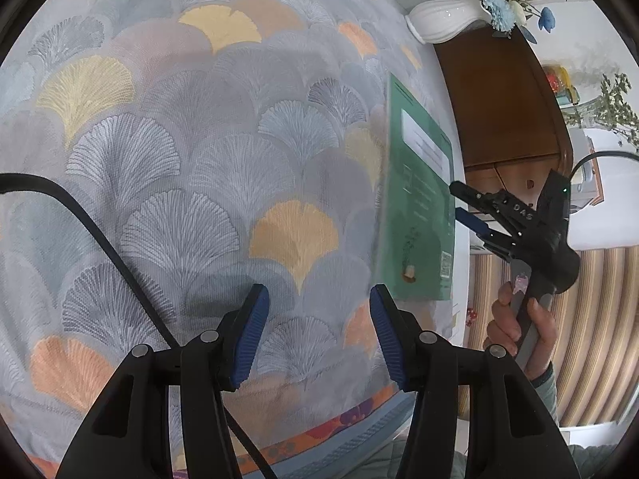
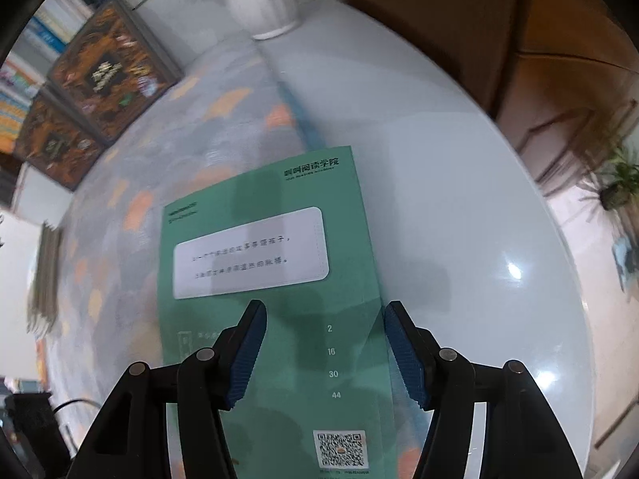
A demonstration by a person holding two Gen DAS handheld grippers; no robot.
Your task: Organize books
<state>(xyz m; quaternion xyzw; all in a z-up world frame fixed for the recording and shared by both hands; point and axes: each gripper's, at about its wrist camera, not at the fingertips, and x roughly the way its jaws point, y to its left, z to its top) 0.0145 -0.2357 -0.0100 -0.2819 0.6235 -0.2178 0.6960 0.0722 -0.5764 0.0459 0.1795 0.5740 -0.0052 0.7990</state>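
Right wrist: green book (image 2: 263, 279) lies clear; vase (image 2: 255, 0) stands beyond.

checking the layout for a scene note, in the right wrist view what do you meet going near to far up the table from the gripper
right gripper → green booklet → white vase

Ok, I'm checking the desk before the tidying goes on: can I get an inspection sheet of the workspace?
Surface: white table partly under a fan-patterned cloth.
Job's things: green booklet flat, at the cloth's edge; two dark books further back.
Clutter: white vase with flowers.
Grippers: left gripper open over the cloth; right gripper open above the booklet.
Cables: black cable across the cloth.
Surroundings: wooden cabinet, potted plant.
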